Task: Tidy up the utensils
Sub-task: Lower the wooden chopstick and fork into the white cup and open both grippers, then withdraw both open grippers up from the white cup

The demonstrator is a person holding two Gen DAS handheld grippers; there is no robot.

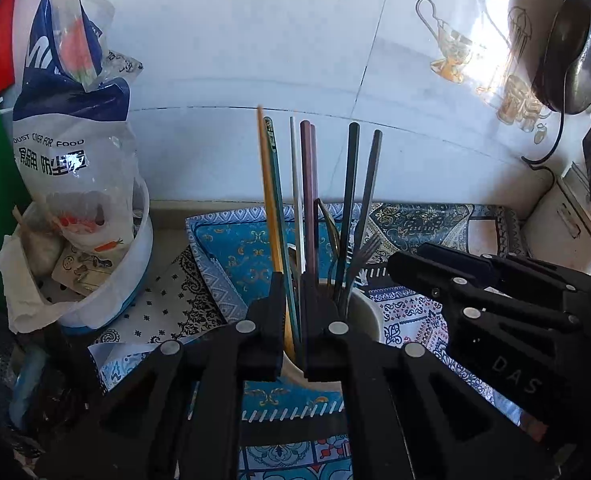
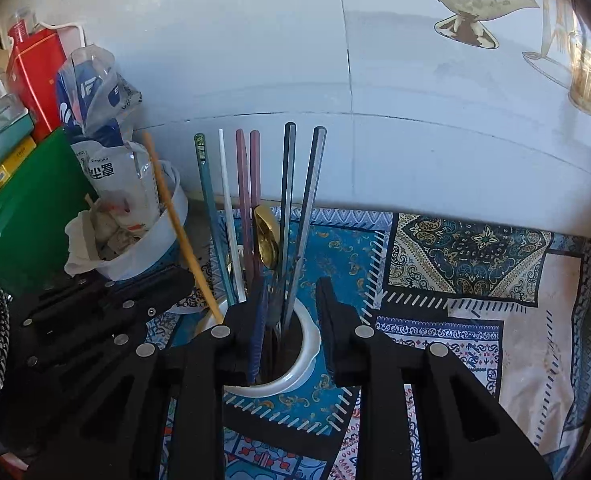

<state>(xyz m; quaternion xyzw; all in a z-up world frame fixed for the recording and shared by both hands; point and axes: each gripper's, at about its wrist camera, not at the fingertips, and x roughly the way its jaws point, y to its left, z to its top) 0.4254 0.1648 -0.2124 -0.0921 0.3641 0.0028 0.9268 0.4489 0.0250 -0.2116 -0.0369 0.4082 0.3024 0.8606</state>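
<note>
Left claw: nearest item in its own view, jaws standing nearly together, clamping the lower shaft of the yellow chopstick. The chopstick's long axis is running steeply upward from the claw and leaning away toward the white tub; its foot is sitting at the near rim of the white holder.

Right claw: jaws standing apart, straddling the holder's mouth. No clear press on anything is showing, though its left finger is sitting close against the standing handles.

White holder: resting on the patterned cloth covering the desk, directly below and just ahead of both claws, the left claw being the one engaged. It is carrying a teal chopstick, a white chopstick, a maroon pair, a dark pair and a gold spoon, all upright.

Beyond: plastic bag sitting in the tub, then the tiled wall.

Judgement: the coming move is turning on tipping the yellow chopstick upright beside the others.
</note>
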